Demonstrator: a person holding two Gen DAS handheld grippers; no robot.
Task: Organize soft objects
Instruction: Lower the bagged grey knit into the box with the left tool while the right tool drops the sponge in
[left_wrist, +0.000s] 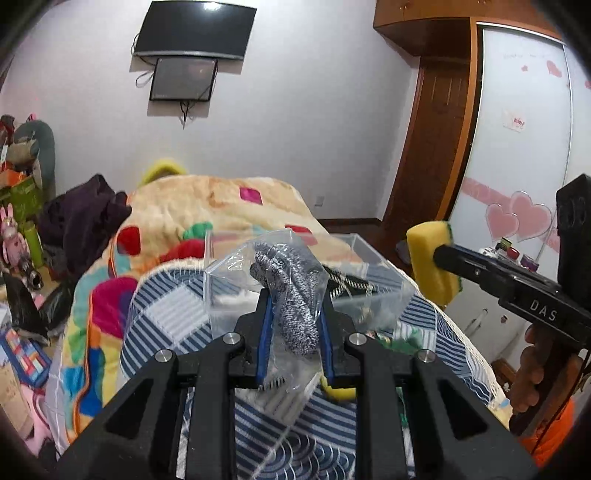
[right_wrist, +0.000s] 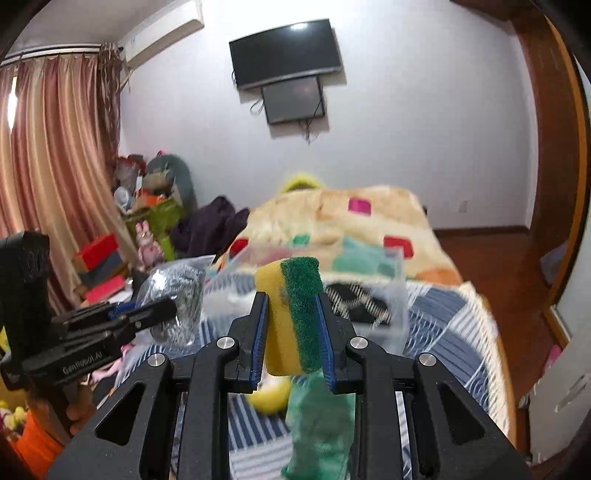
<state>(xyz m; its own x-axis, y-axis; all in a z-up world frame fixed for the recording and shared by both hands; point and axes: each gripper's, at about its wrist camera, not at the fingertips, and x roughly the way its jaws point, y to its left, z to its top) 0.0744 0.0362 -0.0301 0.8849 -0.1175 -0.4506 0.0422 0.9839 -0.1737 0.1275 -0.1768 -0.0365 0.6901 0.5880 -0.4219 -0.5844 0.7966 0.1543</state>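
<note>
My left gripper (left_wrist: 295, 314) is shut on a clear plastic bag of speckled grey-white fabric (left_wrist: 291, 295) and holds it above the bed; the bag also shows in the right wrist view (right_wrist: 173, 299). My right gripper (right_wrist: 291, 314) is shut on a yellow sponge with a green scouring side (right_wrist: 291, 314), also in the left wrist view (left_wrist: 432, 262), raised at the right. A clear plastic box (left_wrist: 362, 273) stands on the blue striped quilt (left_wrist: 166, 321) just beyond both grippers and holds a dark patterned item (right_wrist: 358, 299).
A green cloth (right_wrist: 317, 428) and a yellow soft item (right_wrist: 269, 398) lie on the quilt below my right gripper. A colourful blanket (left_wrist: 207, 206) covers the far bed. Clutter and dark clothes (left_wrist: 81, 218) sit at the left. A wardrobe (left_wrist: 517, 147) stands at the right.
</note>
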